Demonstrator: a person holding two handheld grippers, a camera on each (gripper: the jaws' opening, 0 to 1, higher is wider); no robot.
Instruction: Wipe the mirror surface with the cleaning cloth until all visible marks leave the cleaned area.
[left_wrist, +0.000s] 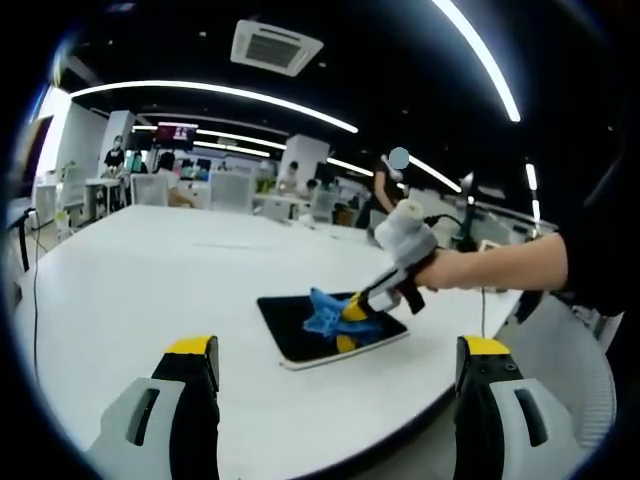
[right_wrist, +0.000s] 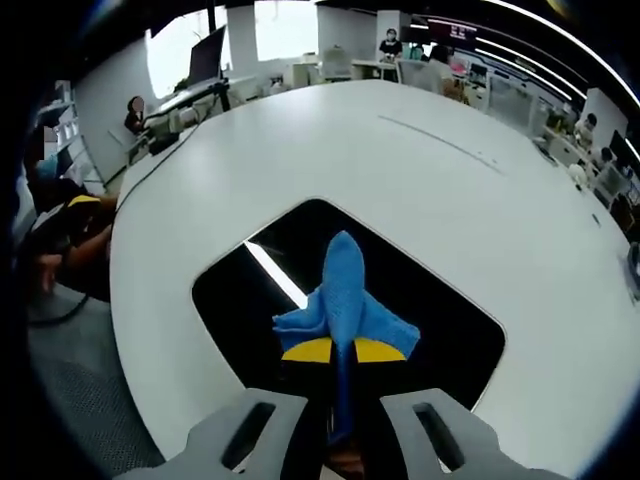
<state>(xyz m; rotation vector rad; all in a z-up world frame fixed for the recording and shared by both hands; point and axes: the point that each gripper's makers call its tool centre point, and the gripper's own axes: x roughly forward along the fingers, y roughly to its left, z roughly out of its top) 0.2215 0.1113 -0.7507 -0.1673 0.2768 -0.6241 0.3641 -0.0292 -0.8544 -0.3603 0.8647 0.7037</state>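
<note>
A dark rectangular mirror (left_wrist: 300, 325) (right_wrist: 240, 290) with a white rim lies flat on the white table. A blue cleaning cloth (left_wrist: 325, 312) (right_wrist: 345, 290) rests on its surface. My right gripper (right_wrist: 343, 352) is shut on the cloth, its yellow-tipped jaws pinched together over the mirror. In the left gripper view that same right gripper (left_wrist: 353, 312) reaches in from the right, held by a person's hand (left_wrist: 470, 268). My left gripper (left_wrist: 340, 362) hovers above the table in front of the mirror, open, with nothing between its yellow-tipped jaws.
The large white table (left_wrist: 150, 270) (right_wrist: 420, 160) stretches far beyond the mirror. Its curved edge runs close to the mirror's near side (right_wrist: 130, 340). Desks, chairs and people stand in the office background (left_wrist: 160, 180).
</note>
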